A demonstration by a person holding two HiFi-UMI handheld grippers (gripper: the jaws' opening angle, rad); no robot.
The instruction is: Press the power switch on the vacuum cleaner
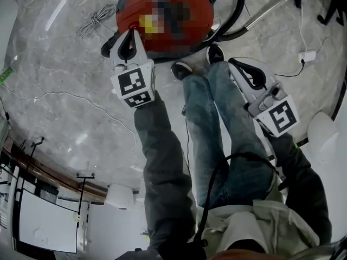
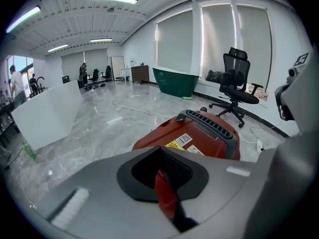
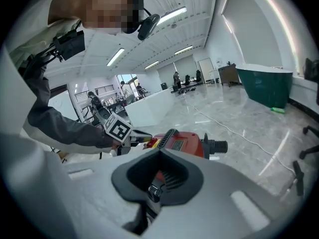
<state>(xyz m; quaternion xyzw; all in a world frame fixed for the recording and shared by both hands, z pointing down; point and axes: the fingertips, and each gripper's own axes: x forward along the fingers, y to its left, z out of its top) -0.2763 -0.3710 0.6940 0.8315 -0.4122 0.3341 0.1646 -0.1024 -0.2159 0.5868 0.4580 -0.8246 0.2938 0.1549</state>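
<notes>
The red vacuum cleaner [image 1: 179,31] lies on the grey marble floor at the top of the head view; a mosaic patch covers much of its top. My left gripper [image 1: 130,34] reaches its near left edge, jaws closed together, tips at or just over the red shell. From the left gripper view the vacuum [image 2: 199,133] fills the space just past the left gripper [image 2: 164,153]. My right gripper [image 1: 234,64] hangs to the right over my leg, shut and holding nothing. Its view shows the vacuum [image 3: 182,142] and the left gripper [image 3: 130,136] beside it. I cannot make out the power switch.
The black hose [image 1: 230,7] and metal wand [image 1: 268,10] curl off the vacuum's right side. A bundled grey cord [image 1: 96,19] lies to its left. My shoes [image 1: 183,69] stand just below it. A white adapter [image 1: 307,55] and an office chair [image 2: 235,86] are farther right.
</notes>
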